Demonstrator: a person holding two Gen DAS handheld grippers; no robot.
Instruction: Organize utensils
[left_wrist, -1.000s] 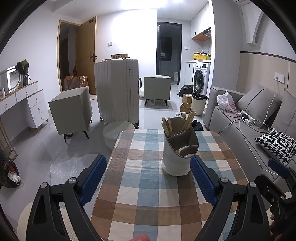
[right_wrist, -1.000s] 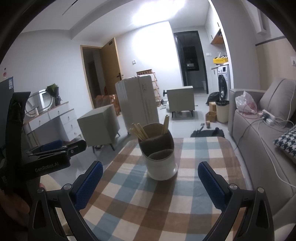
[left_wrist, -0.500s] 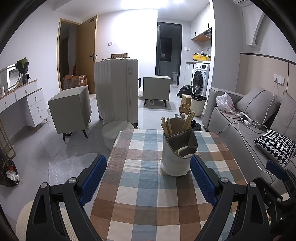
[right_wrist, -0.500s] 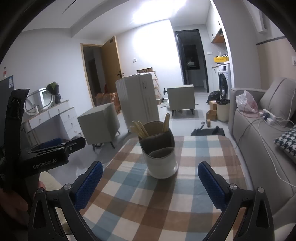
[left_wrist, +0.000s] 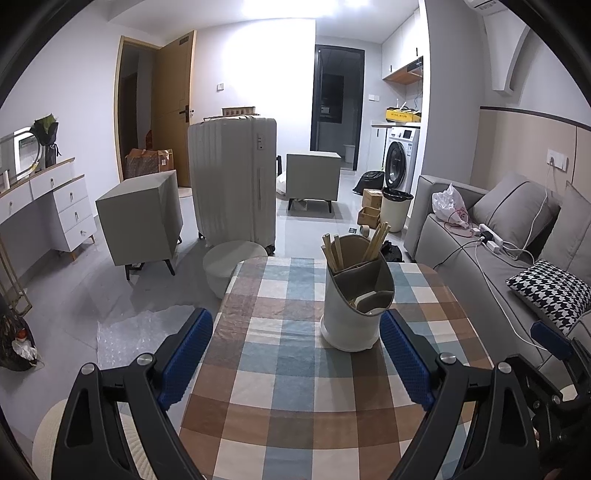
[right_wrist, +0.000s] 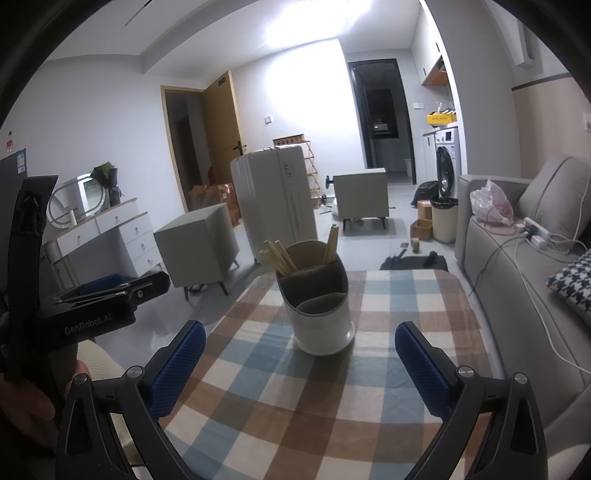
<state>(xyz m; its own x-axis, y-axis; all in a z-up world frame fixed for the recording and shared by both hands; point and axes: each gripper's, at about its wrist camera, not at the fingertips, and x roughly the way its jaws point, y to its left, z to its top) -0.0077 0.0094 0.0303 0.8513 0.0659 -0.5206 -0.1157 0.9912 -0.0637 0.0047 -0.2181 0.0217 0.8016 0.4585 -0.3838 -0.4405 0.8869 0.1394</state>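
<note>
A white utensil holder (left_wrist: 351, 317) with grey inner compartments stands on the checked tablecloth (left_wrist: 288, 369); it also shows in the right wrist view (right_wrist: 320, 317). Wooden chopsticks (left_wrist: 375, 240) stand in its back compartment, also seen in the right wrist view (right_wrist: 280, 256). A pale utensil lies in its front compartment. My left gripper (left_wrist: 295, 362) is open and empty, short of the holder. My right gripper (right_wrist: 299, 365) is open and empty, also short of it. The left gripper's body (right_wrist: 92, 314) shows at the left of the right wrist view.
A grey sofa (left_wrist: 498, 258) with a houndstooth cushion (left_wrist: 550, 288) and cables runs along the table's right side. A round stool (left_wrist: 232, 262), a white suitcase (left_wrist: 236, 184) and grey cabinets (left_wrist: 144, 218) stand on the floor beyond the table.
Both grippers have drawn back and risen slightly, so the holder sits a little farther off. Both stay open and empty.
</note>
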